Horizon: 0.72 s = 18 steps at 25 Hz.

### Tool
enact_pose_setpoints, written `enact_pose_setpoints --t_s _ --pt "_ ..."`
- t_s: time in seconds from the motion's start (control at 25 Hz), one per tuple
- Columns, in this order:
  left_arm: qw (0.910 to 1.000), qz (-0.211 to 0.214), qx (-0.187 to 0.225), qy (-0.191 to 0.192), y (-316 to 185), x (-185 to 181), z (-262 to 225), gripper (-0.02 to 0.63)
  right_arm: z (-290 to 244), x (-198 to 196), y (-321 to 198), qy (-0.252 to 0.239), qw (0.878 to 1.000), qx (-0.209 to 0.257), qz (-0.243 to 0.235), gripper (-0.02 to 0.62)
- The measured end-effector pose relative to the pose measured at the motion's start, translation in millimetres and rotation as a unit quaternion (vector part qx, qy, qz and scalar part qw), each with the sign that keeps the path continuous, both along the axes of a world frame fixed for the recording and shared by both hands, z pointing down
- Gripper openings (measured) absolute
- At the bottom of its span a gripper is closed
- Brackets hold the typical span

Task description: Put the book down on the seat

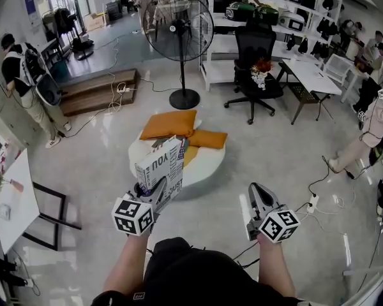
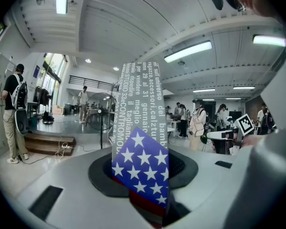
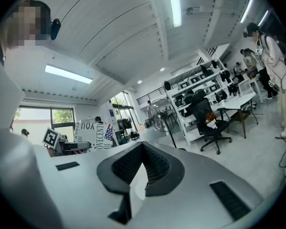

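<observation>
L gripper (image 1: 156,193) jaws clamp book (image 1: 161,166) upright; its bottom edge hidden btwn them. Book blocks part of round seat (image 1: 207,166) w/ orange cushions (image 1: 169,124) beyond. R gripper (image 1: 256,190) jaws pressed together, nothing btwn.

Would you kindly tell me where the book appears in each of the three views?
Head view: the book stands lower centre-left, held in the left hand-held gripper.
Left gripper view: book dead centre, gripped between the jaws.
Right gripper view: book small, at mid-left.
Shared landmark: the standing fan.
</observation>
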<state>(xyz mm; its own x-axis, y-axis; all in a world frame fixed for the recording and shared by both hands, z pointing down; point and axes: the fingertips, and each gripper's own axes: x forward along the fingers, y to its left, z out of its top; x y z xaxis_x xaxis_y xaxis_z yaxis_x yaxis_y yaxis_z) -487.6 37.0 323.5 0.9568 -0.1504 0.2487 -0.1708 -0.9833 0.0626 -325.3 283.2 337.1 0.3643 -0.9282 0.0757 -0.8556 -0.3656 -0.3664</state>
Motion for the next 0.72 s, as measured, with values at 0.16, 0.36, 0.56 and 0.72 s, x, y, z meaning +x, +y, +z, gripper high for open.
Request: enact_pose_setpoints --t_s 0.16,0.36,0.56,0.72 --pt "1.0000 0.005 0.004 -0.007 0.8 19.7 5.2 0.160 11.6 8.9 3.0 -0.012 1.000 -0.002 0.002 0.014" --pt "0.9997 0.021 -0.001 -0.011 0.6 57.7 18.6 0.160 24.7 29.3 -6.9 -0.018 1.000 -0.016 -0.003 0.014" --pt "0.9990 0.037 -0.014 -0.023 -14.4 104.7 32.9 0.160 35.9 66.4 -28.1 -0.032 0.999 -0.031 -0.001 0.014" --pt "0.9980 0.047 -0.024 -0.034 -39.4 144.0 48.3 0.160 51.4 102.0 -54.6 -0.047 0.998 -0.045 0.001 0.014"
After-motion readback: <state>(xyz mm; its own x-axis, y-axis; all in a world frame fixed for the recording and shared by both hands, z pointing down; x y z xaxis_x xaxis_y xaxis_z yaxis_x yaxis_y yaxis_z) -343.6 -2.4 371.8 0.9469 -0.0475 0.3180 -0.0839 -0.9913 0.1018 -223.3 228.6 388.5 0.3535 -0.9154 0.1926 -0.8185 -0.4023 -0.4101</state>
